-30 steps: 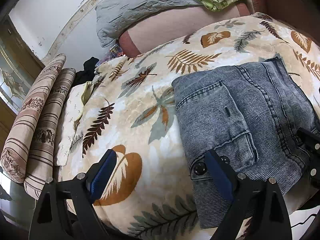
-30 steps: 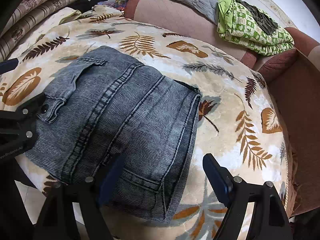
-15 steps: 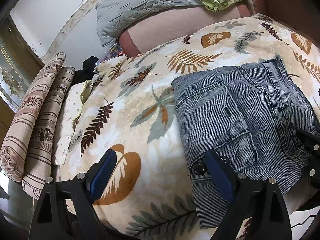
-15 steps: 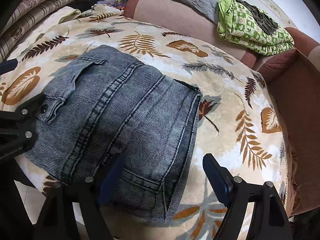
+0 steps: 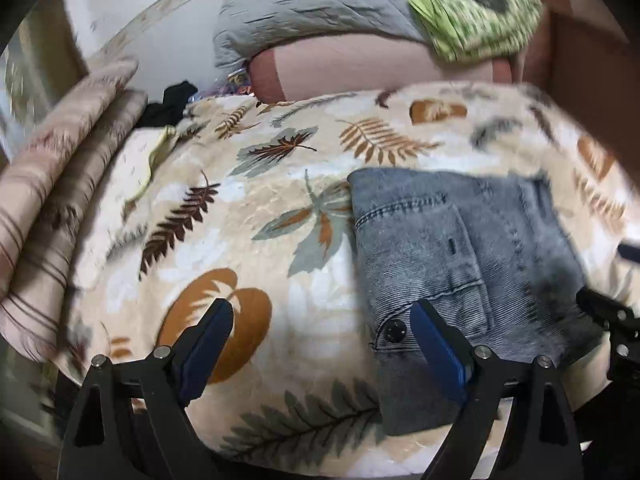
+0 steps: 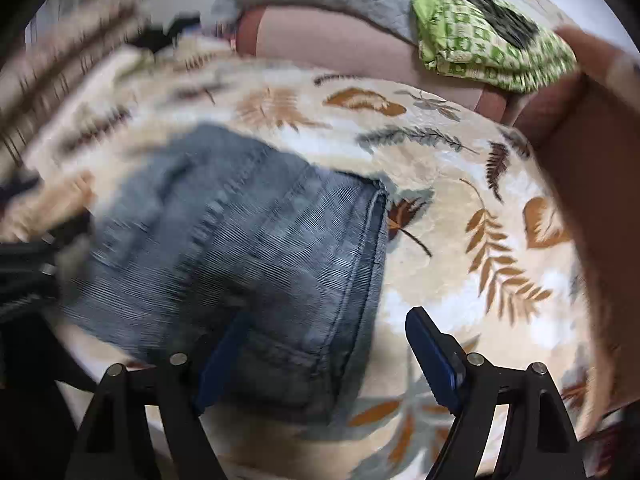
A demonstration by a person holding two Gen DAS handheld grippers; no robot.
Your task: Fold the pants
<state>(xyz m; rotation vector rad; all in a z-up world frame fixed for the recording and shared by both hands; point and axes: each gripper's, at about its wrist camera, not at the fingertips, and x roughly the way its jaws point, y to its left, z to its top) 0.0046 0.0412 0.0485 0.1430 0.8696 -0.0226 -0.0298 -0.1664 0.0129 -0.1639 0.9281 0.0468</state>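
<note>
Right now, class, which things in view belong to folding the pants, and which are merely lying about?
Belongs to the job:
- folded pants
- left claw, open
- right claw, open

Lying about:
- leaf blanket
- green cloth
- grey quilt
- striped cushions

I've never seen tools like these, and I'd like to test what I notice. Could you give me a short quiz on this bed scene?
1. True or false: the folded grey-blue denim pants lie on the cream leaf-patterned fleece blanket.
2. Which hand-held gripper grips the pants? A left B right C neither
3. Fill in: the folded cloth on the pink sofa back is patterned ____ and white.

Key: 1 true; 2 C, both stand open with nothing pinched; 3 green.
</note>
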